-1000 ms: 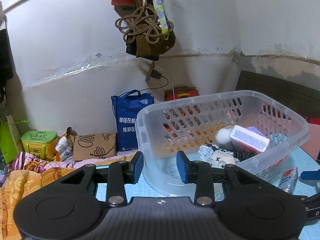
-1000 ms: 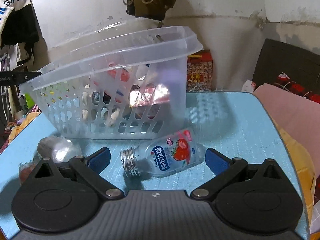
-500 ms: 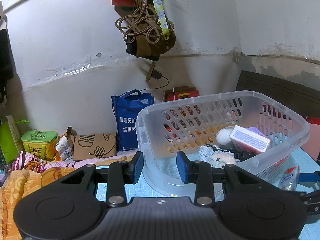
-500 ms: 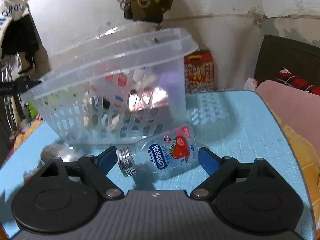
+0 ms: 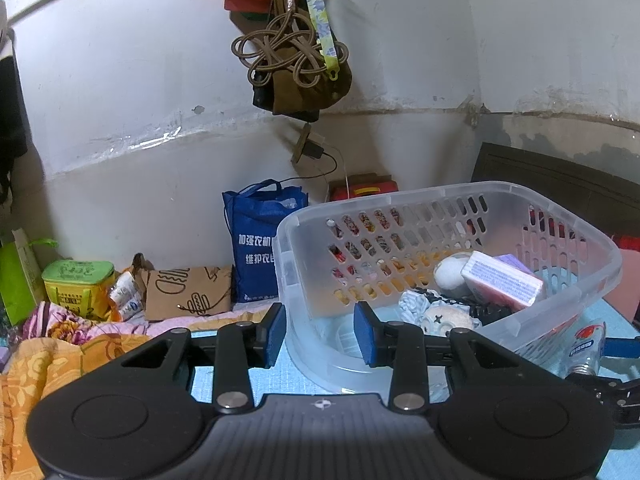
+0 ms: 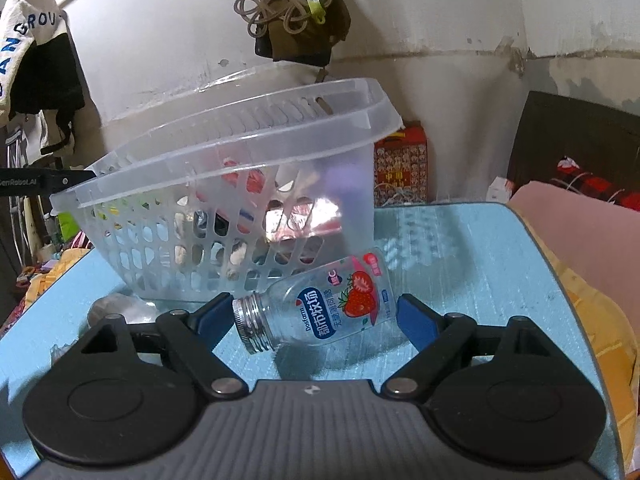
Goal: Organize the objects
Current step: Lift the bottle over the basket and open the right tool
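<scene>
Straddling the strawberry bottle point(image 6: 332, 304) with our right gripper point(image 6: 316, 316), we have the jaws set wide, one blue pad by the silver threaded neck at nine o'clock and the other by the base at three o'clock; they have just been closing in with the bottle between them, and neither pad visibly presses on it, though the left one sits just beside the neck. The bottle lies on its side on the blue table point(image 6: 460, 248), cap end toward seven o'clock, just in front of the clear basket point(image 6: 224, 152), which stands at twelve o'clock from it. Our left gripper point(image 5: 320, 332) has its blue pads drawn fairly close together with a narrow gap, and the basket's near corner wall point(image 5: 292, 280) sits in that gap; we cannot tell whether the pads pinch it. Inside the basket, toward two o'clock in the left wrist view, lie a pink wrapped bar point(image 5: 500, 280), a white ball point(image 5: 448, 274) and a small plush toy point(image 5: 444, 316); the bottle shows at four o'clock outside the basket wall
</scene>
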A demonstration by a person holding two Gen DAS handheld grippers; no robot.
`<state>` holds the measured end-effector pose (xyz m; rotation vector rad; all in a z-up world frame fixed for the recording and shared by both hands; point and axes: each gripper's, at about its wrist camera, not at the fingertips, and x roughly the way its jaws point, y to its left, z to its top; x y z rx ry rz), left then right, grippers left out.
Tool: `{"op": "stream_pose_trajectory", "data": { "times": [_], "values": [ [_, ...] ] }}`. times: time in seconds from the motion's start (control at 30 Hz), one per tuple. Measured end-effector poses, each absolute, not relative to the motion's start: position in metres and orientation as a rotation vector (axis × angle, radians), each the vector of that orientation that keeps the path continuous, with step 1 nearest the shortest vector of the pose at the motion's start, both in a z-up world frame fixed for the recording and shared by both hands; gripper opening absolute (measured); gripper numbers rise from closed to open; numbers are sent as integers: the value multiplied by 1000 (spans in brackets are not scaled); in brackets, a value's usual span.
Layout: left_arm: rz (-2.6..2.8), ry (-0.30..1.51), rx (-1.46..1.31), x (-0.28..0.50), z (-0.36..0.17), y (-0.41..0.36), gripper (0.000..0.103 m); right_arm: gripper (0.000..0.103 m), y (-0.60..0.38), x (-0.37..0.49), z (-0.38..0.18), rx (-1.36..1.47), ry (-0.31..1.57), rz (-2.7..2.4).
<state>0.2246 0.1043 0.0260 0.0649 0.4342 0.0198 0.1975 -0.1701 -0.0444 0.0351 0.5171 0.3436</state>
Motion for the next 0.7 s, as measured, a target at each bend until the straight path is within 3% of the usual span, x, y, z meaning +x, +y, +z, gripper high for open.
{"op": "stream_pose_trajectory", "data": {
  "times": [0.4, 0.7],
  "values": [
    [21, 432, 67, 223, 26, 104, 41, 90, -170, 191, -41, 41, 462, 327],
    [24, 429, 68, 225, 25, 106, 41, 90, -185, 137, -9, 46, 332, 359]
  ]
}}
